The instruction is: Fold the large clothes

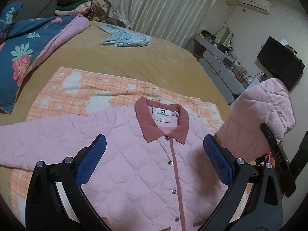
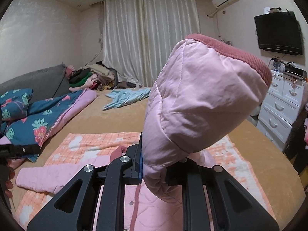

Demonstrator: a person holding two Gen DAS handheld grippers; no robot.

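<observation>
Padded jacket looked soft and bulky; right claw pinched its sleeve, left claw spread.

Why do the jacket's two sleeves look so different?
The right sleeve is lifted off the bed, pinched in the shut right gripper; the left sleeve lies flat, and nothing holds it. The right sleeve is bunched, with its dark pink cuff in the air; the left sleeve is stretched out straight. Both are pale pink and quilted.
</observation>
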